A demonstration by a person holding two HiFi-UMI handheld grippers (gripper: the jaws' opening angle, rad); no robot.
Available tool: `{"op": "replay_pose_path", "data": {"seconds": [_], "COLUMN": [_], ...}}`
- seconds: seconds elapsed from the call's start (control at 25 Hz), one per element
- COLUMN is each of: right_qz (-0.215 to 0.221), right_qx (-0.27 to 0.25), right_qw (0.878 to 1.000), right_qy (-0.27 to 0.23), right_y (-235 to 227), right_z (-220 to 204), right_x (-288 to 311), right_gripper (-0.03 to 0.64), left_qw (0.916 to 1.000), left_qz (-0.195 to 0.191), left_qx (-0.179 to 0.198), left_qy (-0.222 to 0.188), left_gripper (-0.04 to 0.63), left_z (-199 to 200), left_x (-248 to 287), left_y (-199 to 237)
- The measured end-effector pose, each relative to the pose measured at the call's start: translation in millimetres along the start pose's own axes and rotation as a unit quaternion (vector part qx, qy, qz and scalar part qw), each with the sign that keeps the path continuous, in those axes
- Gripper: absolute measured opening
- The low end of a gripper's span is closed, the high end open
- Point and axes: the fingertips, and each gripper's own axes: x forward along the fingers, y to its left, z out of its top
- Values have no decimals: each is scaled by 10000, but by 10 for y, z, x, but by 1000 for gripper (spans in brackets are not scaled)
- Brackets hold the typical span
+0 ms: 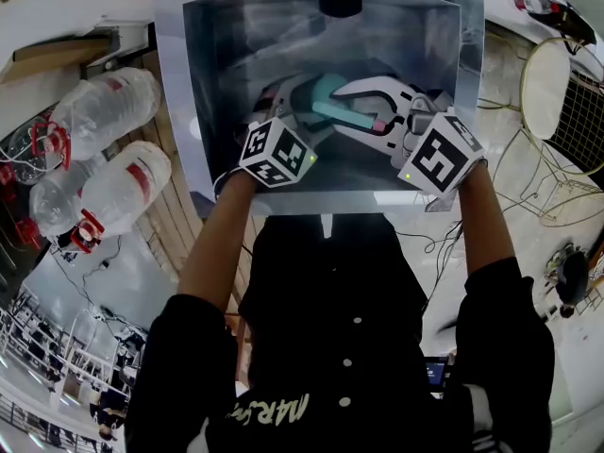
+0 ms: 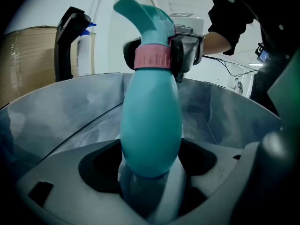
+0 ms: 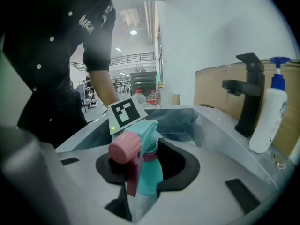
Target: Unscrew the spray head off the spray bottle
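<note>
- Teal spray bottle (image 2: 151, 125) is held up over the steel sink (image 1: 208, 83), not resting on anything, pinned between both grippers.
- Left gripper (image 2: 150, 165) has its jaws closed around the fat lower body. From its own view the bottle runs straight away from the jaws and a bit upward, base nearest the camera.
- Right gripper (image 3: 140, 182) is on the far end. Its jaws are partway closed and clamped on the spray head (image 3: 145, 139), right around the pink collar (image 2: 152, 59).
- So the long axis goes gripper to gripper. In the head view that's base on the person's left, head on the right, slanting a little across the sink.
- The pink nozzle cap (image 3: 125, 146) sticks out sideways off that axis, and the pink trigger (image 3: 132, 177) hangs below it between the right jaws.
- My read: the thread axis is the same line as the bottle's long axis. Any twist from the right gripper has to roll around that line while the left keeps the body from spinning.
- The right gripper is the one on the head, so it's the obvious one to do the turning.
- Can't tell whether the collar is loose yet, since no gap shows at the neck.
</note>
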Motion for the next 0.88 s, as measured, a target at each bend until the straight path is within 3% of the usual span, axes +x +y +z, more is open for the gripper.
{"op": "replay_pose_path", "data": {"seconds": [0.16, 0.32, 0.44, 0.52, 0.64, 0.76, 0.88], "right_qz": [245, 148, -144, -423, -1123, -2039, -2923], "right_qx": [-183, -93, 219, 625, 993, 1616, 2684], "right_qw": [9994, 9998, 9996, 9971, 9885, 9656, 9152], "right_qy": [-141, -118, -83, -38, 182, 10, -697], "right_y": [32, 19, 7, 0, -3, -20, 31], "right_z": [6, 6, -24, -107, -246, -205, -71], "right_x": [-6, -14, -15, -39, -192, -466, -718], "right_gripper": [146, 150, 180, 262, 310, 308, 259], "left_qw": [9999, 9999, 9999, 9999, 10000, 10000, 10000], "left_qz": [-78, -112, -84, -63, -59, -50, -26], "left_qx": [78, 9, -10, -21, -26, -38, -58], "left_qy": [-11, -29, -66, -78, -56, -56, -77], "left_gripper": [388, 388, 388, 388, 388, 388, 388], "left_z": [3, 7, 16, 18, 18, 19, 18], "left_x": [6, 10, 11, 11, 20, 26, 21], "left_y": [-24, -41, -48, -45, -47, -48, -47]}}
